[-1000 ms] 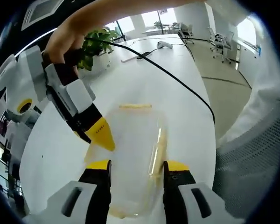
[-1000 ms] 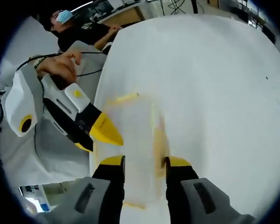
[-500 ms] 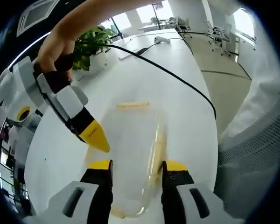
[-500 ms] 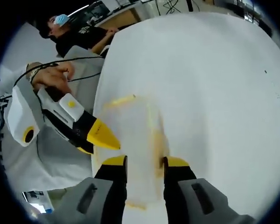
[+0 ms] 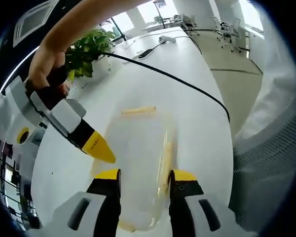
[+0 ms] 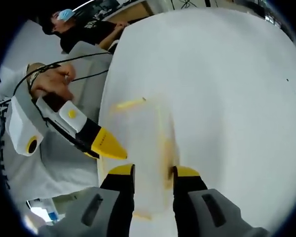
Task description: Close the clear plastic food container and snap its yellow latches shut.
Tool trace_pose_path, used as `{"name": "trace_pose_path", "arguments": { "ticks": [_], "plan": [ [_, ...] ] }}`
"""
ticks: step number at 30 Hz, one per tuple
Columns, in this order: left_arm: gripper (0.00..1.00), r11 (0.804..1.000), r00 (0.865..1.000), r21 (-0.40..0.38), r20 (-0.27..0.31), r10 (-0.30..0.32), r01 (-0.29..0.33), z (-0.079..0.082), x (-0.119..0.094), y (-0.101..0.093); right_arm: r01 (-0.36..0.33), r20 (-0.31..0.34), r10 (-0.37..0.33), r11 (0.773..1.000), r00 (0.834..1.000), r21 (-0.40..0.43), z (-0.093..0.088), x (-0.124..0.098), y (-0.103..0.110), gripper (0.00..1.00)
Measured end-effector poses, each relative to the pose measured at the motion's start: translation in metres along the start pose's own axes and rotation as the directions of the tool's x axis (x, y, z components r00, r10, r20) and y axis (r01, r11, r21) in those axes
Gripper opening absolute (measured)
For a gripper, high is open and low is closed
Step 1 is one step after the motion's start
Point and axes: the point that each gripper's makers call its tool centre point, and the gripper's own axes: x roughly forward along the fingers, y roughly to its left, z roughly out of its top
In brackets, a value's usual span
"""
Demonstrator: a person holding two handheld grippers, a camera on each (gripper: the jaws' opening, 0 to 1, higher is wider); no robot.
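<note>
The clear plastic food container [image 5: 138, 158] lies on the white table [image 5: 187, 64], blurred, with yellow latches at its far end [image 5: 138, 110] and along its right side [image 5: 166, 157]. My left gripper [image 5: 144, 176] hangs open just above its near part, one jaw over each long side. The right gripper [image 5: 99, 150] comes in from the left, its yellow tip at the container's left edge. In the right gripper view the container [image 6: 140, 143] sits ahead of my open right gripper [image 6: 153, 171], with the left gripper [image 6: 109, 146] pointing at its left edge. I cannot tell whether the lid is seated.
A black cable [image 5: 177, 79] crosses the table beyond the container. A potted plant [image 5: 86, 49] and a white device [image 5: 166, 39] sit further back. A grey mesh chair [image 5: 269, 168] stands past the table's right edge. A seated person [image 6: 84, 29] is at the far desk.
The right gripper's tip has drawn slightly left and back from the container in the left gripper view. Both views have shifted a little with the hands. The container has stayed put.
</note>
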Motion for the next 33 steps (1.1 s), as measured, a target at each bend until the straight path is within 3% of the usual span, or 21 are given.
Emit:
{"name": "trace_pose_path", "arguments": {
  "ticks": [13,18,33],
  "plan": [
    [0.32,1.0,1.0,0.011,0.006,-0.003,0.003,0.0006,0.0002,0.0003,-0.068,-0.135,0.058,0.995,0.989,-0.069,0.0015,0.0016,-0.003,0.23],
    [0.32,1.0,1.0,0.025,0.01,-0.005,0.005,0.0015,-0.0004,-0.0001,-0.142,-0.143,0.132,0.988,0.981,-0.066,-0.0031,0.0025,0.0016,0.22],
    [0.33,1.0,1.0,0.022,0.016,-0.008,0.008,0.0028,-0.0004,0.0,-0.114,-0.109,0.107,0.991,0.988,-0.065,-0.0018,-0.0003,0.0059,0.24]
  ]
}}
